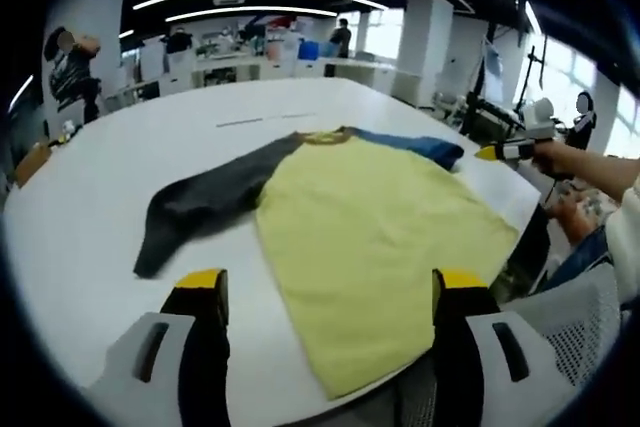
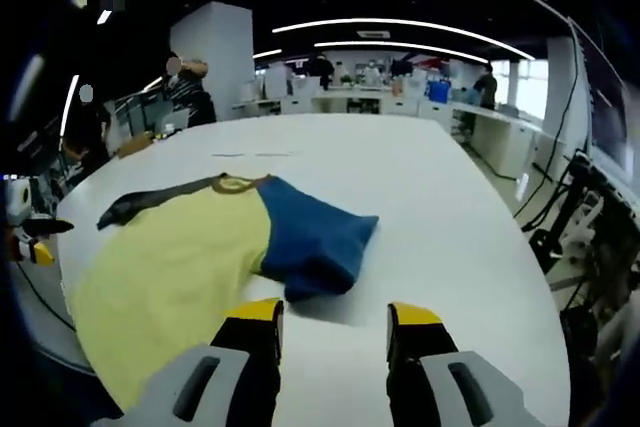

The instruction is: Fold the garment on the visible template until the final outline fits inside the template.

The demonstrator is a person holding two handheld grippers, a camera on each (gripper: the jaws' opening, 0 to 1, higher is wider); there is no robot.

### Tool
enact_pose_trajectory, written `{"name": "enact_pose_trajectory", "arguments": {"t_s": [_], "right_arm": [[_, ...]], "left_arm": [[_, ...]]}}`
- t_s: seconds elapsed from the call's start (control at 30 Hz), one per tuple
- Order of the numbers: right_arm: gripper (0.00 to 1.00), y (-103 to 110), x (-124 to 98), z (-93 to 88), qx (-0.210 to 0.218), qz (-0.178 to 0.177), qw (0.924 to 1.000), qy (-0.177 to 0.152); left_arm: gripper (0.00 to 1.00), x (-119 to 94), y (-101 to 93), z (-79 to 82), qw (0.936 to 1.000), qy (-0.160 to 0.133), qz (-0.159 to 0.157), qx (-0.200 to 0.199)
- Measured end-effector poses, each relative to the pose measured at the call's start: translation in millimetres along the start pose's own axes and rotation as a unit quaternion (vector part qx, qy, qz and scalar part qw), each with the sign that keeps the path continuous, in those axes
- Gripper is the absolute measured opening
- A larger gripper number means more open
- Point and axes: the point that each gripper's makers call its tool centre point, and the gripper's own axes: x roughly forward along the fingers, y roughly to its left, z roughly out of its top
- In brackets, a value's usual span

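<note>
Open-plan office or lab, strip ceiling lights [image 2: 400, 47], rows of desks [image 2: 350, 102]

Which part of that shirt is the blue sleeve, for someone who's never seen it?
On the big white table lies a yellow shirt with a mustard collar. The blue sleeve lies bunched beside the yellow body; the opposite sleeve is dark grey and stretched out.

White table [image 1: 110, 162] under flat shirt [image 1: 370, 237]

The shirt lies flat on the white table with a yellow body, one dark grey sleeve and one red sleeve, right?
Not quite: the shirt has one dark grey sleeve and one blue sleeve, not red. The right gripper view shows it best. The rest holds.
</note>
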Motion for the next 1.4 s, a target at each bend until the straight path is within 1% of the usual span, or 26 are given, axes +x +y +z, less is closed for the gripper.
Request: {"name": "enact_pose_trajectory", "arguments": {"t_s": [0.07, 0.17, 0.23, 0.4, 0.57, 0.63, 0.7, 0.73, 0.87, 0.9, 0.97, 1.1, 1.13, 1.23, 1.37, 1.4], "right_arm": [[0.34, -2.0, 5.7, 1.6, 0.004, 0.000, 1.0000, -0.002], [0.30, -4.6, 15.0, 3.1, 0.021, -0.001, 0.9998, -0.003], [0.28, -5.0, 20.9, 2.8, 0.022, -0.001, 0.9998, -0.001], [0.23, -7.2, 34.0, 0.6, 0.018, -0.007, 0.9998, 0.003], [0.13, -9.0, 42.8, -2.8, 0.032, -0.015, 0.9994, 0.005], [0.08, -9.4, 44.6, -3.5, 0.048, -0.019, 0.9987, 0.001], [0.03, -5.7, 44.0, -2.2, 0.069, -0.019, 0.9974, -0.005], [0.01, -6.6, 43.4, -0.8, 0.072, -0.025, 0.9970, -0.009], [0.00, -6.6, 40.7, 2.0, 0.080, -0.038, 0.9960, -0.013], [0.00, -5.8, 39.8, 6.1, 0.094, -0.042, 0.9945, -0.022], [0.00, -0.8, 38.8, 13.1, 0.106, -0.035, 0.9932, -0.033], [0.00, 8.6, 37.9, 27.8, 0.103, -0.030, 0.9931, -0.045], [0.00, 12.6, 38.2, 35.3, 0.101, -0.026, 0.9930, -0.055], [0.00, 25.4, 40.8, 49.4, 0.086, -0.013, 0.9943, -0.063], [0.00, 43.1, 45.7, 64.2, 0.069, 0.007, 0.9950, -0.072], [0.00, 50.2, 47.9, 67.8, 0.060, 0.017, 0.9954, -0.073]], "left_arm": [[0.86, -0.3, -0.1, 2.5, 1.0000, -0.005, -0.001, -0.004], [0.90, -0.5, -1.1, 8.4, 0.9998, -0.019, -0.005, -0.008], [0.93, -0.8, -1.3, 11.0, 0.9996, -0.025, -0.005, -0.011], [0.99, -1.0, -2.4, 14.3, 0.9995, -0.031, -0.011, -0.004], [0.99, -1.9, -7.5, 21.1, 0.9987, -0.045, -0.022, 0.003], [0.99, -2.6, -8.9, 24.9, 0.9983, -0.054, -0.023, 0.003], [0.99, -3.1, -10.9, 27.0, 0.9980, -0.057, -0.026, 0.004], [0.99, -3.3, -11.3, 27.8, 0.9980, -0.058, -0.027, 0.004], [0.99, -3.8, -12.9, 30.4, 0.9978, -0.060, -0.027, 0.008], [0.99, -3.8, -13.1, 30.4, 0.9978, -0.060, -0.028, 0.007], [0.99, -3.7, -13.4, 29.2, 0.9979, -0.057, -0.029, 0.005], [0.99, -4.0, -14.4, 29.9, 0.9978, -0.058, -0.031, 0.005], [0.99, -4.1, -14.3, 30.7, 0.9977, -0.060, -0.032, 0.002], [0.99, -4.6, -14.5, 31.8, 0.9974, -0.063, -0.034, 0.002], [0.99, -7.5, -18.9, 36.8, 0.9962, -0.075, -0.042, 0.006], [0.99, -8.0, -19.6, 37.6, 0.9960, -0.077, -0.044, 0.007]]}}
